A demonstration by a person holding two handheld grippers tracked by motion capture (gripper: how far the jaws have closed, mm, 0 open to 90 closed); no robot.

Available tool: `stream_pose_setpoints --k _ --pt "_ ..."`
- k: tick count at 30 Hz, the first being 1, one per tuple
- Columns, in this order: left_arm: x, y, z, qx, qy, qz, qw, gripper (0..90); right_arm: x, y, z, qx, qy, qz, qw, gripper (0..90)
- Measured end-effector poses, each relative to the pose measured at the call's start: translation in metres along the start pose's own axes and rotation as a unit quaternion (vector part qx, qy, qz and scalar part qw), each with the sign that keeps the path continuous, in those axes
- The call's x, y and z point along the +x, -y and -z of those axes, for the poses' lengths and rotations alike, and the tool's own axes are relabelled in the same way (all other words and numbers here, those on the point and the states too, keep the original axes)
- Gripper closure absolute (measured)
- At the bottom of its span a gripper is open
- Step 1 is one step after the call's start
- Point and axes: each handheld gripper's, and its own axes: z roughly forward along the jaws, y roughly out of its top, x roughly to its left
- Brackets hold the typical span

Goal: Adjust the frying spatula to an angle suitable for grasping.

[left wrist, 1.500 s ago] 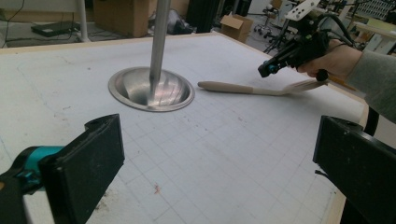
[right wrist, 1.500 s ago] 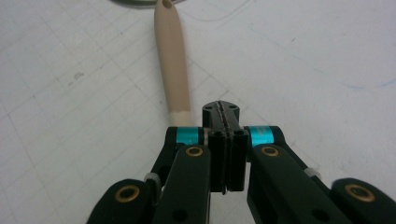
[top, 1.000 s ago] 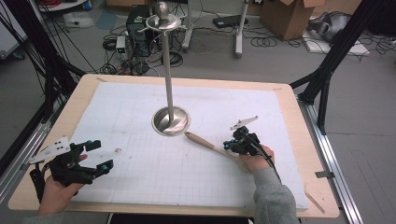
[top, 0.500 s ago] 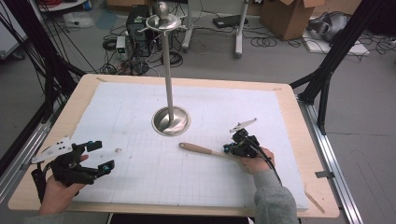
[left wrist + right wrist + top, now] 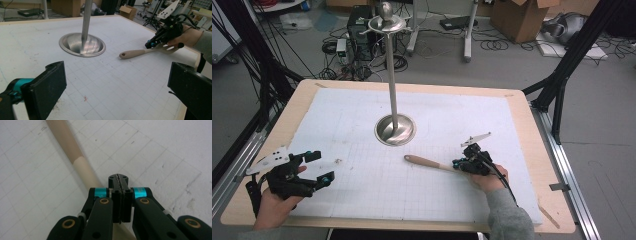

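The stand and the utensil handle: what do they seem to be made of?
The stand looks like polished metal: silvery, with mirror-like reflections on its dished base. The utensil handle looks like wood at its tan, matte, rounded end; nearer the right gripper it turns paler and smoother, possibly silicone or plastic, though the look leaves that open.

Spatula: a brown wooden handle with a rounded end, joined to a paler neck. It lies flat on the gridded mat. The handle end points away from the right gripper and the neck runs beneath its meeting jaws. Whether the jaws pinch it cannot be told.

Stand: a slim metal pole, upright on a round, dished, shiny base, with a small disc and knob at the top. It is ahead and left of the gripper, and its base is near the handle end but apart from it.
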Motion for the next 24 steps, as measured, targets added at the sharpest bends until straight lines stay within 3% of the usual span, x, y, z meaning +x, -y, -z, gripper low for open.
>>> stream_pose_setpoints --k 8,20,24 --pt "-0.001 0.0 -0.001 0.002 0.002 -0.001 1.0 2.4 0.005 0.013 0.006 -0.011 -0.003 -0.01 0.9999 90.0" --pt "-0.001 -0.001 -0.003 0.003 0.002 -0.002 1.0 2.4 0.01 0.04 0.023 -0.026 0.001 0.0 0.9997 90.0" --pt "-0.001 -0.001 -0.004 0.003 0.003 -0.003 1.0 2.4 0.011 0.041 0.024 -0.025 0.002 0.003 0.9997 90.0"
